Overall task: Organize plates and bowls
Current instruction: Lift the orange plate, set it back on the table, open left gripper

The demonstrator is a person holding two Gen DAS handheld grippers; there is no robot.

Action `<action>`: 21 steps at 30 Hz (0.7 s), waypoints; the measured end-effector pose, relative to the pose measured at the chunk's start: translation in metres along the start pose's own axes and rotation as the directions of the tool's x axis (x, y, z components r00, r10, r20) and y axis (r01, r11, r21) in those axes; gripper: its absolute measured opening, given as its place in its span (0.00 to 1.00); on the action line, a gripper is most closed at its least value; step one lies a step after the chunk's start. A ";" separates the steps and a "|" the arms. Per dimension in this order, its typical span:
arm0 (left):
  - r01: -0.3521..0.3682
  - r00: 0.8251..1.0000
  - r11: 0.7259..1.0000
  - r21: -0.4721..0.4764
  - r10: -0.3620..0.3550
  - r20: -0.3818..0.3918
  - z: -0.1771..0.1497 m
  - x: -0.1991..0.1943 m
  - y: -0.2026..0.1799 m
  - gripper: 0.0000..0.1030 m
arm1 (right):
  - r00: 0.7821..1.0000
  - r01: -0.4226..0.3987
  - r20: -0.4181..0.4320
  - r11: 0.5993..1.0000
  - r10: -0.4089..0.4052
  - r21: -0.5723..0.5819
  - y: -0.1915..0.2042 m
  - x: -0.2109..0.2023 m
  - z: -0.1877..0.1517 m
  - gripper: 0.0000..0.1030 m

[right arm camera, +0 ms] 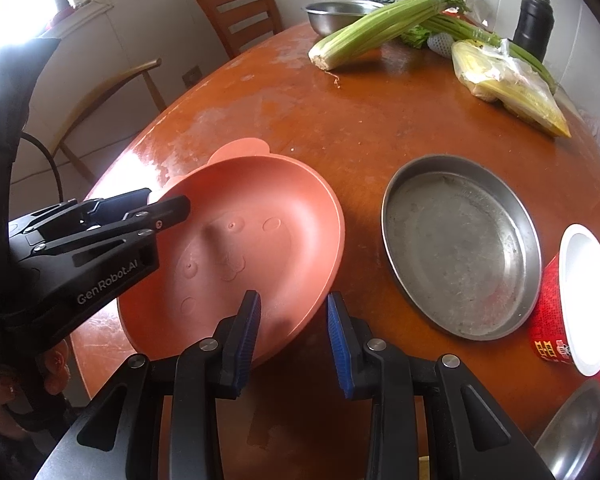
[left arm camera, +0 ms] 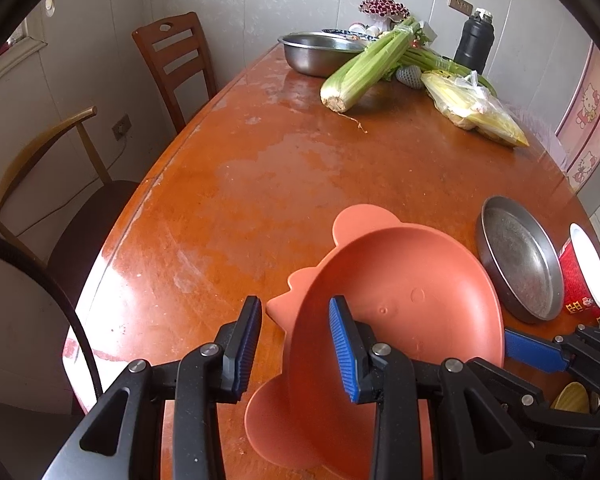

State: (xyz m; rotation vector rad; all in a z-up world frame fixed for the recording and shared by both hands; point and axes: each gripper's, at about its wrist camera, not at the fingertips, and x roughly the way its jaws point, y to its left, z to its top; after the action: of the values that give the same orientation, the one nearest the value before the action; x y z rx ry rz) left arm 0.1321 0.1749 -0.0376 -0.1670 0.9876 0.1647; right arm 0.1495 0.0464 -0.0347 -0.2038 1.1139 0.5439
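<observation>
Two tongs hold one thing here: the left gripper (left arm camera: 296, 312) and the right gripper (right arm camera: 294, 304) each pinch the rim of the orange plate (right arm camera: 240, 240), one on each side. The plate is tipped up above the near part of the brown table (left arm camera: 220, 200). A flat orange shape with round ears (left arm camera: 268, 420) lies right under it, and I think it is a second plate. What could go wrong? The rim is thin and smooth, so if one hand pulls harder than the other, the plate may slip out and bang down on the one below. If it is set down crooked, the two may not fit and the top one could rock or slide toward the table edge, which is close. A swing to the side could also bump the metal pan (right arm camera: 460, 248) or knock over the red cup (right arm camera: 556, 320) just past it. The left gripper's side says "GenRobot.AI" in white. The red cup has yellow writing, too small to read. A pink cupboard (left arm camera: 588, 100) shows Hello Kitty pictures.
</observation>
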 end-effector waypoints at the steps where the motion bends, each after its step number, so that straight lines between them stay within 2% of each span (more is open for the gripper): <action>1: 0.001 1.000 1.000 -0.001 -0.001 0.005 0.000 -0.002 0.001 0.34 | 1.000 0.007 0.005 1.000 -0.007 -0.002 0.000 -0.002 0.000 0.35; 12: 0.005 0.999 1.000 -0.008 -0.005 0.050 -0.002 -0.030 0.003 0.36 | 0.998 0.031 0.062 1.000 -0.031 0.001 -0.002 -0.021 -0.003 0.36; 21: 0.025 0.995 0.999 0.045 -0.029 0.099 -0.011 -0.065 -0.017 0.40 | 0.992 0.044 0.118 0.999 -0.047 0.030 -0.015 -0.051 -0.010 0.36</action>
State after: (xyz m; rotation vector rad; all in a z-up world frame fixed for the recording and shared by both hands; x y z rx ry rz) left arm 0.0916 0.1516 0.0115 -0.1314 0.8883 0.1253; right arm 0.1327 0.0137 0.0044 -0.1708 0.9984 0.4941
